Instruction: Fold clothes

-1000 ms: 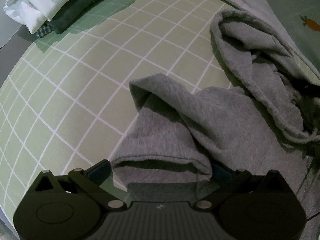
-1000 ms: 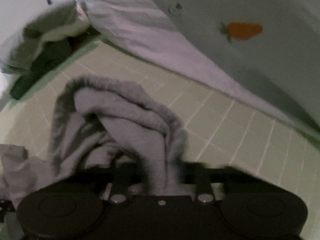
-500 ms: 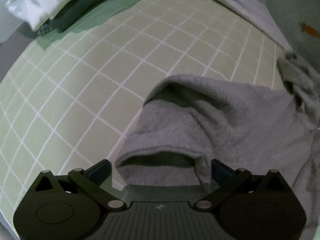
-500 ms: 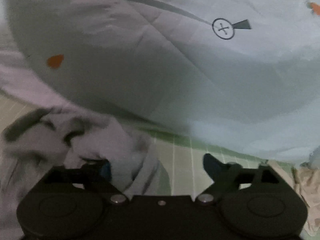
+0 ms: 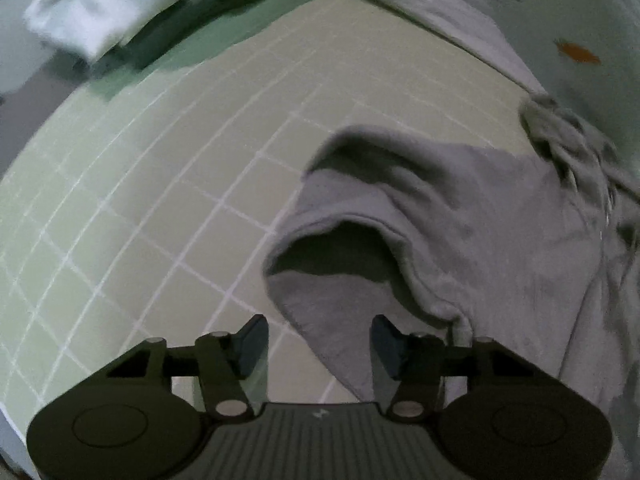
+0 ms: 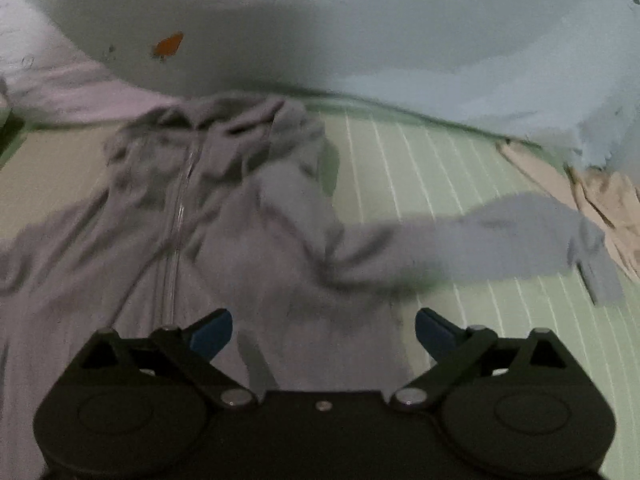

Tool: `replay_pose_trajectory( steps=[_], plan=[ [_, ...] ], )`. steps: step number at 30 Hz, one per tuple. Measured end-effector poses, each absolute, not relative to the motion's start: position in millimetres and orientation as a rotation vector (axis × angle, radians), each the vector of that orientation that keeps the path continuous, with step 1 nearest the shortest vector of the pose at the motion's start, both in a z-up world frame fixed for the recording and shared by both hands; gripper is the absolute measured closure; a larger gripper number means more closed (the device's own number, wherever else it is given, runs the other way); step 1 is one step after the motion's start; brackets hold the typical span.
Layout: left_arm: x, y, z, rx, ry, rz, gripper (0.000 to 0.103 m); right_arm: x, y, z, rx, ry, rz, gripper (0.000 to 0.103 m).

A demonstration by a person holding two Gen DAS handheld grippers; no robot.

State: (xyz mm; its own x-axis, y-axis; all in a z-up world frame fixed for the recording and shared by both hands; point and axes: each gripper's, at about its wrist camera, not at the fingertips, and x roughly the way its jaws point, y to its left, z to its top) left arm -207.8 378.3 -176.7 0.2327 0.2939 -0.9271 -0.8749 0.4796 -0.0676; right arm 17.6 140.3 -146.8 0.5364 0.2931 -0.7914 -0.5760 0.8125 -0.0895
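A grey zip-up hoodie (image 6: 224, 232) lies on a green checked bedsheet (image 5: 152, 184), zipper up, hood bunched at the far end, one sleeve (image 6: 520, 240) stretched out to the right. In the left wrist view its other sleeve (image 5: 420, 216) lies folded, with the open cuff facing me. My left gripper (image 5: 318, 344) is open, the cuff edge lying between its jaws, not gripped. My right gripper (image 6: 324, 330) is open and empty, just above the hoodie's lower body.
A pale blue quilt (image 6: 400, 40) with carrot prints runs along the far side of the bed. A pile of white and dark clothes (image 5: 92, 24) sits at the far left. A beige garment (image 6: 600, 200) lies at the right, beyond the sleeve.
My right gripper has let go of the hoodie and pulled back over it; the hoodie now lies spread out. My left gripper has narrowed a little around the cuff.
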Motion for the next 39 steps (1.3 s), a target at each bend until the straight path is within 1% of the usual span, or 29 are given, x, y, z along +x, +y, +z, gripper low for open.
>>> replay_pose_trajectory(
  steps=[1, 2, 3, 4, 8, 10, 18, 22, 24, 26, 29, 30, 32, 33, 34, 35, 36, 38, 39],
  plan=[
    [-204.6, 375.1, -176.8, -0.642, 1.036, 0.903, 0.059, 13.1, 136.5, -147.9, -0.359, 0.871, 0.526, 0.004],
    [-202.3, 373.1, -176.6, -0.608, 1.026, 0.904, 0.069, 9.2, 135.1, -149.9, -0.352, 0.88, 0.524, 0.004],
    [-201.5, 374.3, -176.5, -0.599, 1.009, 0.896, 0.086, 4.9, 132.8, -150.4, -0.348, 0.882, 0.521, 0.004],
    [-201.9, 377.1, -176.4, -0.606, 0.992, 0.898, 0.097, 1.0, 130.5, -148.7, -0.35, 0.876, 0.519, 0.004],
    [-209.4, 393.2, -173.7, -0.658, 0.963, 0.918, 0.097, -10.7, 125.3, -139.2, -0.355, 0.843, 0.504, 0.004],
    [-217.2, 398.1, -163.9, -0.671, 0.93, 0.935, 0.097, -12.5, 122.8, -134.9, -0.342, 0.83, 0.492, 0.004],
    [-232.3, 398.2, -84.5, -0.417, 0.758, 1.088, 0.098, -7.8, 112.5, -130.2, -0.292, 0.821, 0.44, 0.004],
    [-220.1, 378.5, -45.5, -0.341, 0.609, 0.997, 0.098, -1.1, 110.7, -130.5, -0.278, 0.82, 0.429, 0.004],
    [-202.5, 359.4, -31.9, -0.325, 0.569, 0.872, 0.098, 2.1, 111.0, -129.4, -0.274, 0.81, 0.432, 0.004],
    [-182.9, 336.3, -26.5, -0.306, 0.567, 0.762, 0.098, 4.9, 111.0, -129.3, -0.271, 0.806, 0.438, 0.004],
    [-146.5, 307.8, -47.3, -0.325, 0.649, 0.563, 0.097, 7.5, 108.6, -131.3, -0.268, 0.809, 0.438, 0.004],
    [-137.9, 304.4, -59.8, -0.369, 0.696, 0.509, 0.093, 8.2, 107.5, -132.4, -0.268, 0.812, 0.437, 0.004],
    [-125.7, 300.6, -84.2, -0.455, 0.796, 0.422, 0.093, 9.1, 103.5, -134.8, -0.266, 0.824, 0.431, 0.004],
    [-125.4, 299.3, -91.1, -0.466, 0.825, 0.414, 0.089, 9.1, 101.0, -135.8, -0.265, 0.829, 0.428, 0.004],
    [-128.3, 300.1, -93.6, -0.458, 0.838, 0.424, 0.084, 9.2, 98.0, -136.9, -0.265, 0.834, 0.425, 0.004],
    [-135.1, 303.5, -93.1, -0.46, 0.834, 0.45, 0.072, 9.2, 95.1, -138.0, -0.265, 0.838, 0.421, 0.004],
    [-143.0, 307.6, -91.9, -0.468, 0.825, 0.48, 0.062, 9.0, 92.3, -139.3, -0.265, 0.843, 0.418, 0.004],
    [-158.7, 315.7, -89.6, -0.483, 0.807, 0.54, 0.058, 9.2, 87.4, -143.8, -0.263, 0.858, 0.406, 0.004],
    [-166.6, 319.8, -88.4, -0.49, 0.798, 0.57, 0.058, 9.8, 85.5, -147.0, -0.26, 0.871, 0.401, 0.004]
  ],
)
